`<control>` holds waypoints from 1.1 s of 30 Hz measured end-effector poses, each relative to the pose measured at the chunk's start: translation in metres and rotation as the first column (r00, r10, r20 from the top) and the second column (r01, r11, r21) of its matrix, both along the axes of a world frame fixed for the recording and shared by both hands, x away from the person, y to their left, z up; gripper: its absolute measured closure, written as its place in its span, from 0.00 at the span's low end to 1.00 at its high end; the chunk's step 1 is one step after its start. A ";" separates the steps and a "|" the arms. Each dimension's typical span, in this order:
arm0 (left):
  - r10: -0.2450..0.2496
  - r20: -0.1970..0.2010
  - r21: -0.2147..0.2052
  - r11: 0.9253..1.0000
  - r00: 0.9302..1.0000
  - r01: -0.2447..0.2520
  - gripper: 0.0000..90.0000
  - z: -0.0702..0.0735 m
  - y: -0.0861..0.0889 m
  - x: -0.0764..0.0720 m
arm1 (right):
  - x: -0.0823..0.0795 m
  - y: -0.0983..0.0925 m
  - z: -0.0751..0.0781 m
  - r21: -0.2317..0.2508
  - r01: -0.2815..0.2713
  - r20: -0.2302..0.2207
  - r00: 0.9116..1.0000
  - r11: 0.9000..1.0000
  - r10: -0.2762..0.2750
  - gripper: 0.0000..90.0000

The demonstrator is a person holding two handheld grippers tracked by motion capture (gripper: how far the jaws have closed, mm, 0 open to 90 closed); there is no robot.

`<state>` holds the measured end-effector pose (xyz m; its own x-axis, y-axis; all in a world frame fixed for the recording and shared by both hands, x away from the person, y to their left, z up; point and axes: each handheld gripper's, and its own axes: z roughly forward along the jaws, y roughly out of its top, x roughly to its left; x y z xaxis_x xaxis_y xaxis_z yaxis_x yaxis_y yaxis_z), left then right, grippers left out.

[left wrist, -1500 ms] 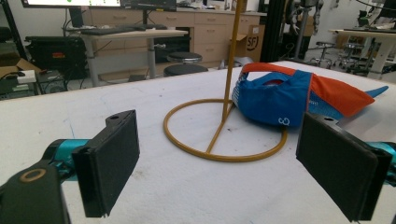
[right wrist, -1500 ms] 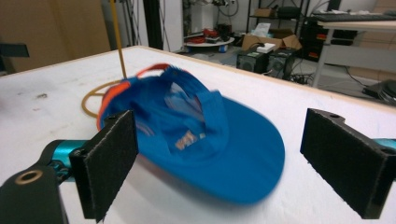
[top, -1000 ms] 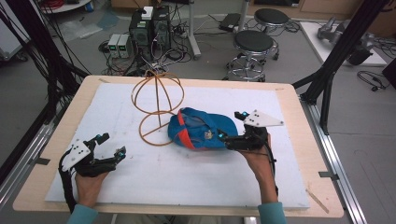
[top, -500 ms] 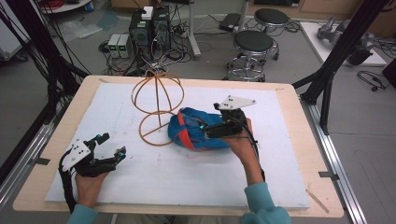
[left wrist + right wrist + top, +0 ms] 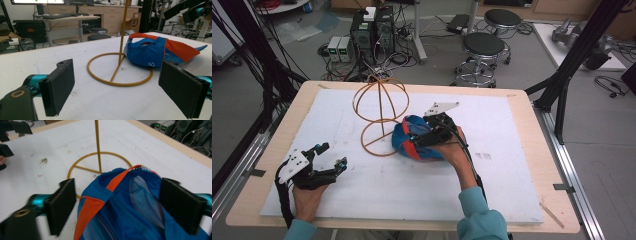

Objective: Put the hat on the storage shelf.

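Blue cap (image 5: 412,142) with orange trim, lying crumpled on the white foam mat (image 5: 522,150) and touching the base ring of the gold wire stand (image 5: 379,120). Straddled by the right gripper (image 5: 414,141) in the high view, with the hand behind it on the cap's near right side. In the right gripper view, seen directly between the two black pads: left pad (image 5: 61,203) just off the cap's orange-edged flank, right pad (image 5: 181,203) beside the blue mesh panel, both clear of the fabric as far as can be told. Jaws wide apart, having just begun to close a little, cap between them but not pinched. Beyond the jaws in the same view, the stand's upright rod and base ring (ring partly hidden under the cap's far edge).

Left gripper (image 5: 332,157) resting low on the mat, well apart from the cap, hand behind it at the near left edge of the table (image 5: 257,200). Jaws spread wide, nothing between the pads. In the left gripper view, the stand's ring ahead between the jaws, and the cap ahead and toward the right jaw, orange brim pointing off to the right.
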<state>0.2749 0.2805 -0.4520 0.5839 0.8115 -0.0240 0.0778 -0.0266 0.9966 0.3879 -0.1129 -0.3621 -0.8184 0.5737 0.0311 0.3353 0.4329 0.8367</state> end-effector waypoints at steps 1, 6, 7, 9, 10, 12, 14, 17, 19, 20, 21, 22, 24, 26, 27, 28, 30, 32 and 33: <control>0.001 0.001 0.001 1.000 1.000 -0.001 0.15 0.000 0.000 0.000 | 0.001 0.002 -0.002 -0.006 -0.004 -0.002 1.000 1.000 0.004 0.18; 0.000 0.000 0.000 1.000 1.000 0.000 0.15 0.000 0.000 0.000 | 0.004 0.010 -0.010 -0.035 0.000 -0.028 1.000 0.999 -0.001 0.20; 0.000 0.001 0.001 1.000 1.000 0.000 0.15 0.000 0.000 0.000 | 0.004 0.012 -0.012 -0.040 -0.004 -0.032 0.999 0.999 0.003 0.22; 0.000 0.002 0.002 1.000 1.000 0.000 0.15 0.000 0.000 0.000 | 0.004 0.014 -0.014 -0.047 -0.009 -0.036 0.999 0.999 0.008 0.25; 0.000 0.001 0.000 1.000 1.000 0.000 0.15 0.000 0.000 0.000 | 0.004 0.015 -0.014 -0.047 -0.006 -0.038 0.999 0.999 0.004 0.25; 0.000 0.001 -0.001 1.000 1.000 0.000 0.15 0.000 0.000 0.000 | 0.005 0.018 -0.016 -0.048 0.002 -0.041 0.999 0.999 -0.004 0.25; 0.000 0.001 -0.003 1.000 1.000 0.000 0.15 0.000 0.000 0.000 | 0.005 0.018 -0.018 -0.035 -0.005 -0.099 0.995 0.999 0.002 0.38; 0.000 0.001 -0.003 1.000 1.000 0.000 0.15 0.000 0.000 0.000 | 0.007 0.021 -0.021 -0.061 0.009 -0.107 0.994 0.998 -0.016 0.33; 0.000 0.001 -0.003 1.000 1.000 0.000 0.15 0.000 0.000 0.000 | 0.008 0.022 -0.023 -0.047 0.007 -0.113 0.993 0.999 -0.012 0.33; -0.001 0.001 -0.004 1.000 1.000 0.001 0.15 0.000 0.000 0.000 | 0.008 0.023 -0.024 -0.047 0.008 -0.111 0.994 0.999 -0.013 0.33; -0.001 0.000 -0.003 1.000 1.000 0.001 0.15 0.000 0.000 0.000 | 0.008 0.024 -0.024 -0.046 0.010 -0.116 0.993 0.999 -0.016 0.33; -0.001 0.000 -0.004 1.000 1.000 0.001 0.15 0.000 0.000 0.000 | 0.009 0.025 -0.025 -0.048 0.009 -0.120 0.993 0.999 -0.015 0.33; -0.001 0.000 -0.004 1.000 1.000 0.001 0.15 0.000 0.001 0.000 | 0.010 0.026 -0.028 -0.056 0.009 -0.122 0.992 0.998 -0.016 0.36; -0.001 0.000 -0.004 1.000 1.000 0.001 0.15 0.000 0.000 0.000 | 0.011 0.026 -0.029 -0.059 0.018 -0.129 0.991 0.998 -0.025 0.39; -0.001 0.000 -0.004 1.000 1.000 0.001 0.15 0.000 0.001 0.000 | 0.011 0.026 -0.030 -0.052 0.017 -0.132 0.991 0.999 -0.024 0.41; -0.001 -0.001 -0.005 1.000 1.000 0.001 0.15 0.000 0.001 0.000 | 0.012 0.027 -0.031 -0.048 0.013 -0.130 0.991 0.999 -0.020 0.42; -0.001 0.000 -0.004 1.000 1.000 0.001 0.15 0.000 0.001 0.000 | 0.012 0.028 -0.032 -0.044 0.011 -0.137 0.990 0.999 -0.017 0.43; -0.001 0.000 -0.004 1.000 1.000 0.001 0.15 0.000 0.001 0.000 | 0.012 0.029 -0.033 -0.053 0.008 -0.143 0.990 0.999 -0.016 0.44; -0.001 0.000 -0.004 1.000 1.000 0.001 0.15 0.000 0.001 0.000 | 0.012 0.030 -0.034 -0.054 0.004 -0.144 0.989 0.999 -0.012 0.46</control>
